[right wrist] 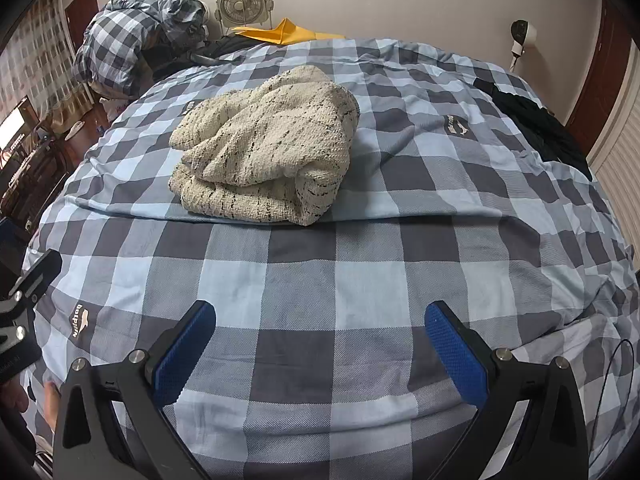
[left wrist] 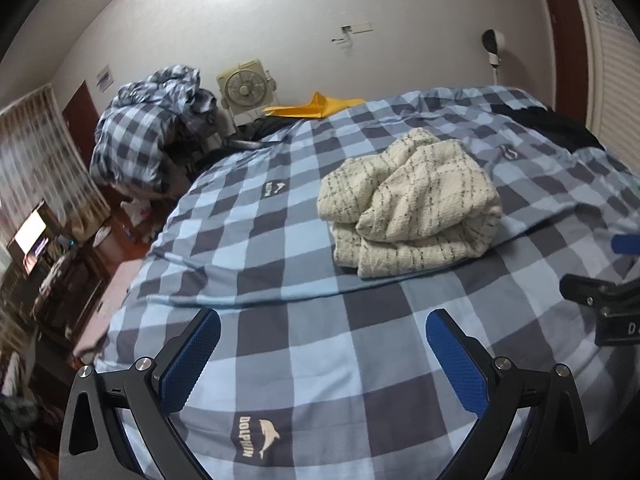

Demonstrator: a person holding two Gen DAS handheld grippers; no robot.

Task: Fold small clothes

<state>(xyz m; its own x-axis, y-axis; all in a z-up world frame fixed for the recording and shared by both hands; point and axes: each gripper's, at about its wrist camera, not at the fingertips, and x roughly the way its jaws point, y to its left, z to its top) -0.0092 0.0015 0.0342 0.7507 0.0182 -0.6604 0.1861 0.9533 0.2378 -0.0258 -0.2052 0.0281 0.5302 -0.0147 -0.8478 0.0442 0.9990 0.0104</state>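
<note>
The cream knit [right wrist: 264,148] lies bundled mid-bed [right wrist: 360,272] — ahead of both hand-held grippers, fingers spread wide and empty. It sits ahead-left of the right gripper [right wrist: 320,344], ahead-right of the left gripper [left wrist: 323,348] — neither clearly nearer.

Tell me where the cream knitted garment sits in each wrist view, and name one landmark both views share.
Left wrist view: the cream knitted garment lies right of centre on the checked bedcover.
Right wrist view: the garment lies upper left of centre on the same bedcover.
Shared landmark: the beige box fan against the far wall.
</note>
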